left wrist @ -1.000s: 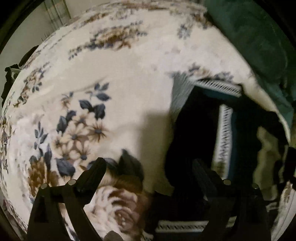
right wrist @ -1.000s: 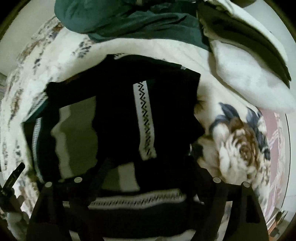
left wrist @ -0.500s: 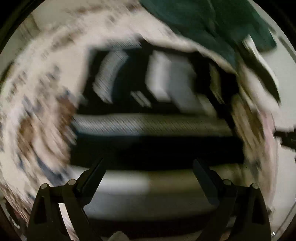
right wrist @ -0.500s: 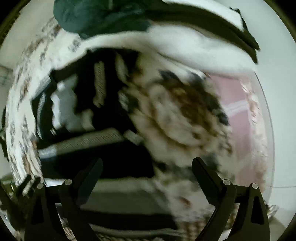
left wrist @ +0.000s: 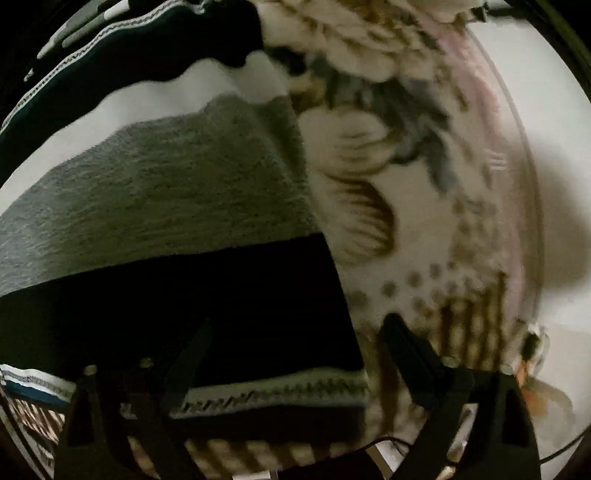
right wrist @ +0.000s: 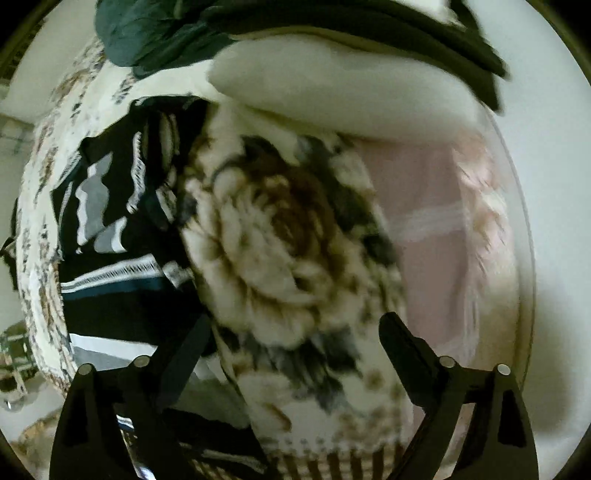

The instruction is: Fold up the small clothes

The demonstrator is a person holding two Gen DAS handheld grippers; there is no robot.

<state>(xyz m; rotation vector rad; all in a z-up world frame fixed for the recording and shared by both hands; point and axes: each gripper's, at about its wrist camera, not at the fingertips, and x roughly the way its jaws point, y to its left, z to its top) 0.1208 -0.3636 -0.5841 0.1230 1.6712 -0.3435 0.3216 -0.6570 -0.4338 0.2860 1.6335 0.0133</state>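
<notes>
Cream floral plush blanket (right wrist: 280, 236) fills the view ahead of both tongs, w/ pink patterned border (right wrist: 436, 206) beyond the R jaw. Black knit garment w/ grey and white stripes and zigzag trim (left wrist: 155, 192) lies flat on it: directly under and ahead of left gripper (left wrist: 295, 343), and off to the L of right gripper (right wrist: 295, 332). Dark green cloth heap (right wrist: 147, 33) sits far ahead.

L tongs: jaws closing, garment's corner edge between them, pads not yet pressing. R tongs: jaws closing too, wide apart, only blanket between.

Advice: pinch the trim hem only, not the blanket pile beneath; bring R tongs over to the matching corner before lifting, so the fold stays square.
</notes>
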